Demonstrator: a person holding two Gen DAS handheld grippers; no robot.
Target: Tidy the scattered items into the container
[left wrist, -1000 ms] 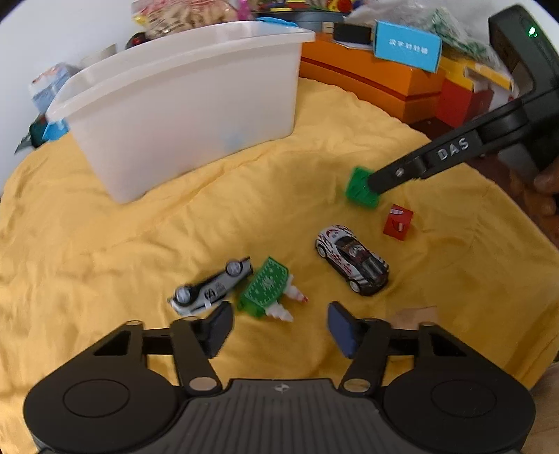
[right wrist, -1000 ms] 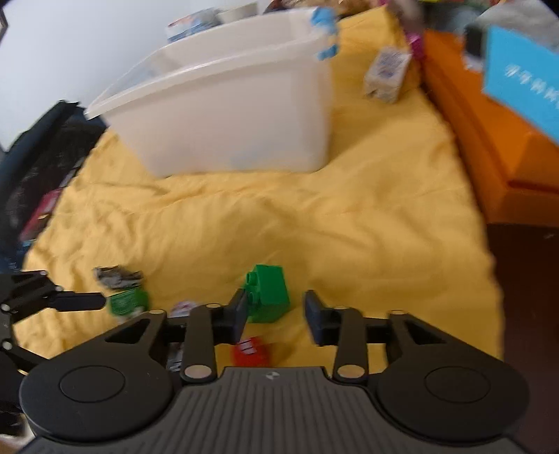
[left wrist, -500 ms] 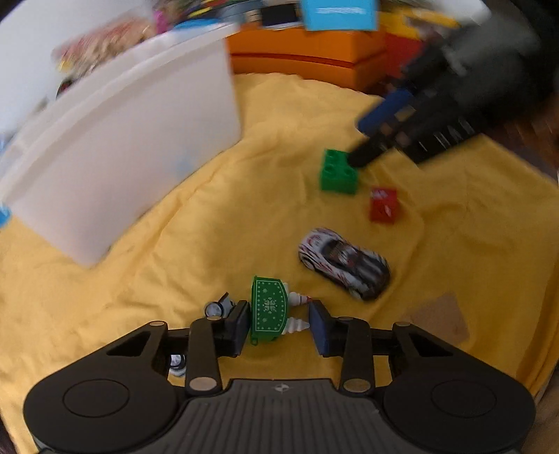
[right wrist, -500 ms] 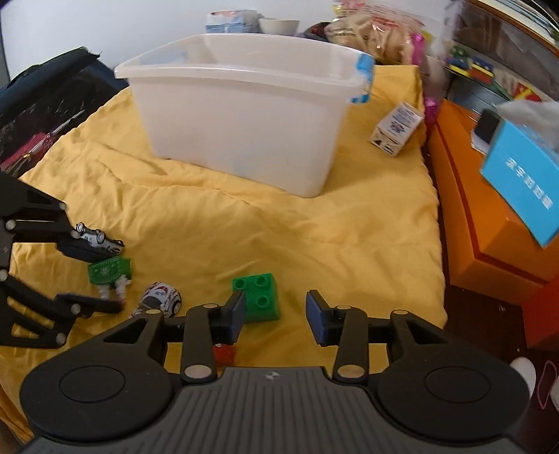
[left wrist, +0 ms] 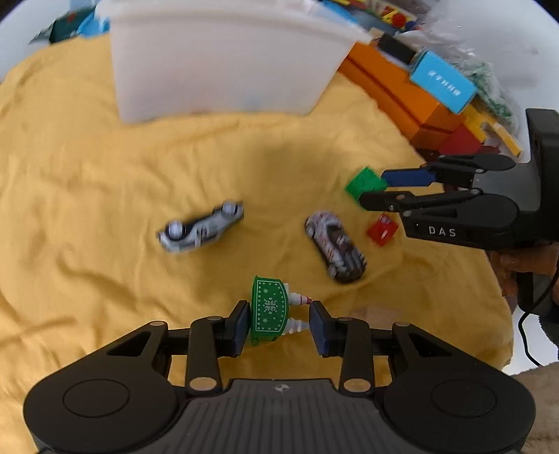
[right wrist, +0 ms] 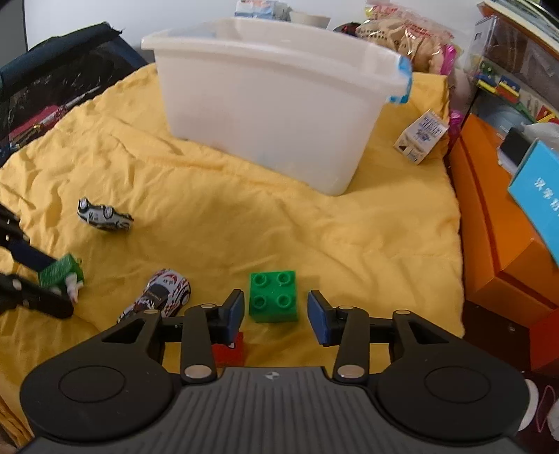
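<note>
A white plastic bin point(left wrist: 223, 66) point(right wrist: 276, 104) stands at the far side of a yellow cloth point(left wrist: 104, 174). My left gripper point(left wrist: 279, 323) is open around a green patterned toy with white legs point(left wrist: 269, 310), also seen in the right wrist view point(right wrist: 59, 272). My right gripper point(right wrist: 276, 314) is open around a green building block point(right wrist: 274, 297), which shows in the left wrist view point(left wrist: 365, 181). A red block point(left wrist: 382, 230) point(right wrist: 230, 352) lies by the right gripper. A red-and-white toy car point(left wrist: 335, 244) point(right wrist: 160, 293) and an overturned silver car point(left wrist: 201, 227) point(right wrist: 103, 216) lie on the cloth.
Orange boxes point(right wrist: 503, 244) and a blue box point(left wrist: 443, 82) stand along the right edge. A small milk carton point(right wrist: 421, 136) lies right of the bin. A dark bag point(right wrist: 52, 90) sits at the left. Snack bags point(right wrist: 401, 31) lie behind the bin.
My left gripper has moved in around the green patterned toy. My right gripper has moved so its fingers straddle the green block. The silver car now lies farther from the left gripper.
</note>
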